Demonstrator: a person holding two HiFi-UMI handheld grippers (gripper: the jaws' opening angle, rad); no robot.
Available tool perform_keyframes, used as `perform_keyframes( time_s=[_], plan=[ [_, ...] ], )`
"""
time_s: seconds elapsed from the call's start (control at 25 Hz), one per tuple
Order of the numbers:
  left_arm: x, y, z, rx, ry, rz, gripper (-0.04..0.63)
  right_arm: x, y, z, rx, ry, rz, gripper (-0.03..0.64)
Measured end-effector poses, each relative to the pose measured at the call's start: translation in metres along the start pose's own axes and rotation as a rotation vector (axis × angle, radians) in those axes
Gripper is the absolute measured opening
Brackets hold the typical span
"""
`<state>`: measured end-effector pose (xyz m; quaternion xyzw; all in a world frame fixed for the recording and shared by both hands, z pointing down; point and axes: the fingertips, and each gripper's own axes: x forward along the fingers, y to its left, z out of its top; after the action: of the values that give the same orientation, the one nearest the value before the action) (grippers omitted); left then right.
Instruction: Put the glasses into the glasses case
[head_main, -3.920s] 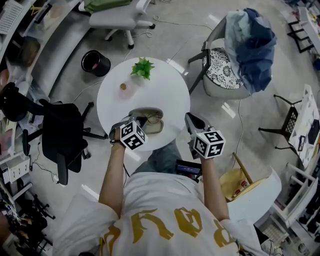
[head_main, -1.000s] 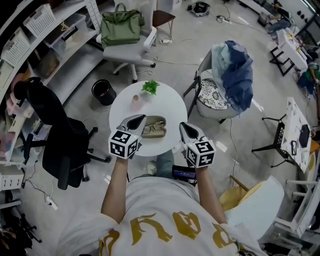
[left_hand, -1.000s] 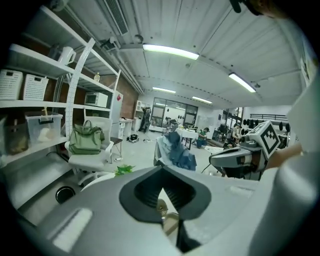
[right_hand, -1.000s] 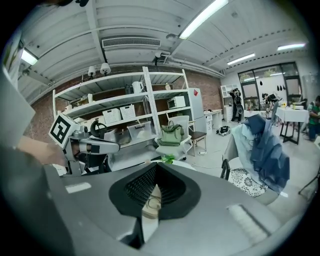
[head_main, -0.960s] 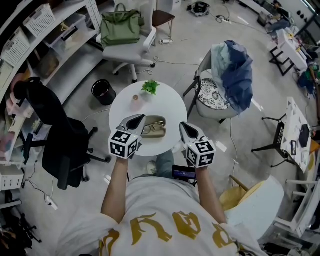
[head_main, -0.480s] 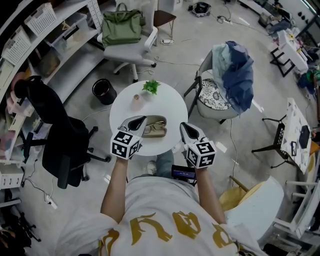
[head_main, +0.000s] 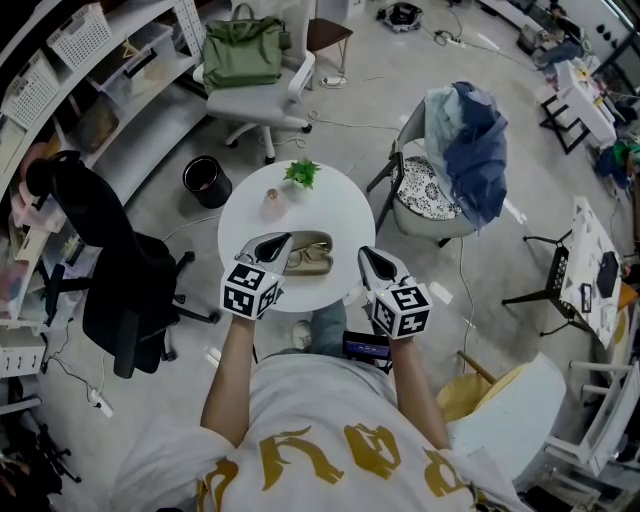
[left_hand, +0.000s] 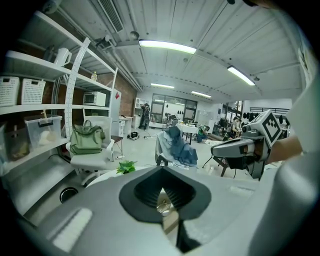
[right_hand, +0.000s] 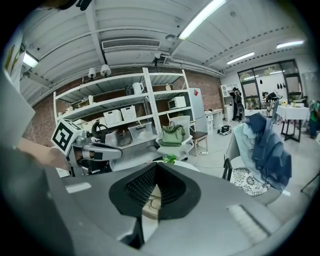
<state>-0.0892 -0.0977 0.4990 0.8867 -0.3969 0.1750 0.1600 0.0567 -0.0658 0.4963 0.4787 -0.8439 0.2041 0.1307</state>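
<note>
Glasses case (head_main: 312, 237) partly behind left tool (head_main: 283, 239)

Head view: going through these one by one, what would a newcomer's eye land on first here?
The left tongs and right tongs, both shut and empty, are held at the near edge of the round white table. Between them lies an open tan glasses case with the glasses in it. A green plant sits at the table's far edge.
</note>
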Motion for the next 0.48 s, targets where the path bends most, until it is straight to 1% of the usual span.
perform_keyframes(
  time_s=[0.24,0.48],
  plan=[
    [0.0042,0.0026,-0.0008,-0.012,-0.001,-0.003,0.0,0.0022,-0.0038,-0.0016,0.01,0.003,-0.004,0.028],
    [0.0061,0.0061,-0.0047,-0.022,0.011,-0.007,0.0,0.0036,-0.0043,0.0003,0.044,-0.004,0.0,0.028]
  ],
)
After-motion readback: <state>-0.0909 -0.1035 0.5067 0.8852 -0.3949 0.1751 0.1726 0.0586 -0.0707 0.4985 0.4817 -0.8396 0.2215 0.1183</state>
